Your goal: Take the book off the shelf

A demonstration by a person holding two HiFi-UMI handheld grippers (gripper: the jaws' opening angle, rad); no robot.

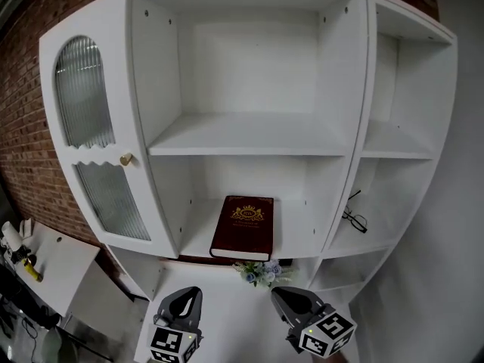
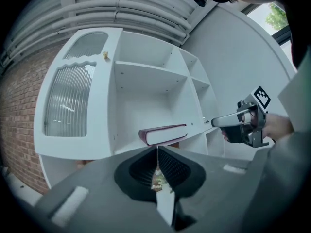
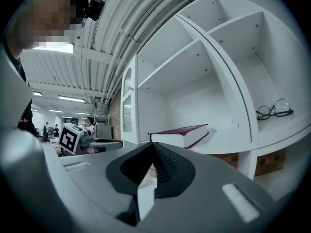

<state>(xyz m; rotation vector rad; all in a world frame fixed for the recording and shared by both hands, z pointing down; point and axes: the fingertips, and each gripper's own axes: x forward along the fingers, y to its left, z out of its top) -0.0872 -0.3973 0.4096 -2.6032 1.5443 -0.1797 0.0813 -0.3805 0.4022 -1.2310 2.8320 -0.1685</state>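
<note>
Nearest, the left gripper and right gripper sit side by side at the bottom of the head view, before a white shelf unit against a brick wall; its ribbed glass door is at the left. The dark red book lies flat on the lower middle shelf; glasses lie in the compartment to its right; a small flower sprig sits just below its front edge. Both grippers have their jaws pressed together on nothing, clear of the book.
</note>
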